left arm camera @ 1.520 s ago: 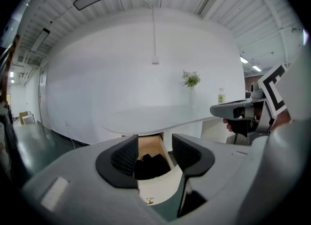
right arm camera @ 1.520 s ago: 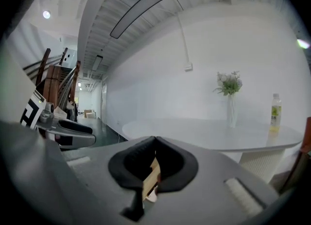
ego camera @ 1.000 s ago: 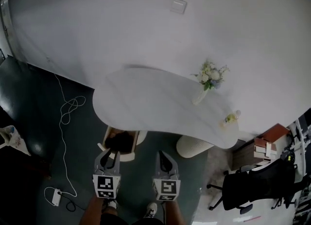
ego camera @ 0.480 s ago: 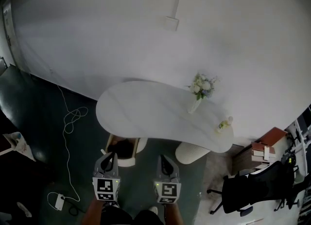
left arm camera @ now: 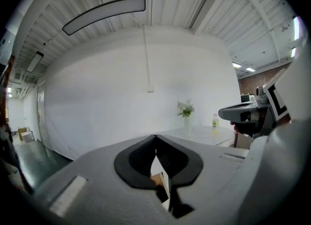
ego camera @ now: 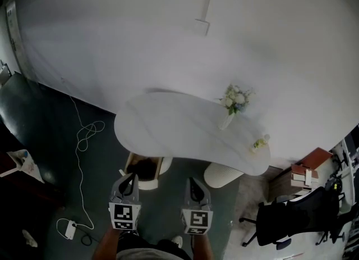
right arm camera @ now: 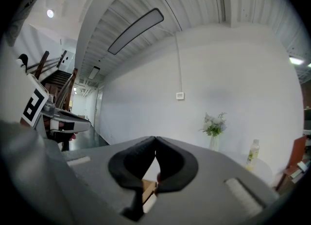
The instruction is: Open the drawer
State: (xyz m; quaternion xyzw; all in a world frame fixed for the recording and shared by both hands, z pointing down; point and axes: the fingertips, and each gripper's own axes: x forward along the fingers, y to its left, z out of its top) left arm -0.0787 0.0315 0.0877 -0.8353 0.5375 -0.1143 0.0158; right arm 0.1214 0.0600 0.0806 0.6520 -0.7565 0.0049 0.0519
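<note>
Drawer [ego camera: 141, 168]: a wood-rimmed box whose dark inside shows from above, set in a white rounded base under the table's near edge, just ahead of the left gripper's tips and ahead-left of the right gripper. White wall [ego camera: 168, 40]: the backdrop far ahead of both grippers, with a small wall box [ego camera: 202, 27] on a thin vertical conduit. Dark green floor [ego camera: 50, 130]: spreads beneath and to the left of the grippers. White table [ego camera: 179, 130]: a curved, kidney-shaped top ahead of both grippers, running off to the right. Black office chair [ego camera: 286, 214]: well to the right of the right gripper. Second white rounded base [ego camera: 221, 173]: under the table, just ahead-right of the right gripper. White cable [ego camera: 84, 141]: looped over the floor to the left of the left gripper, ending at a small white plug block [ego camera: 70, 229]. Left gripper [ego camera: 130, 177]: held level with its jaws pressed together and nothing between them. Right gripper [ego camera: 192, 180]: beside it and parallel, its jaws likewise clenched on nothing, tips meeting in its own view. Vase of pale flowers [ego camera: 234, 103]: on the table's far side, ahead-right of both grippers. Small bottle [ego camera: 259, 142]: on the table, further right of the vase.
</note>
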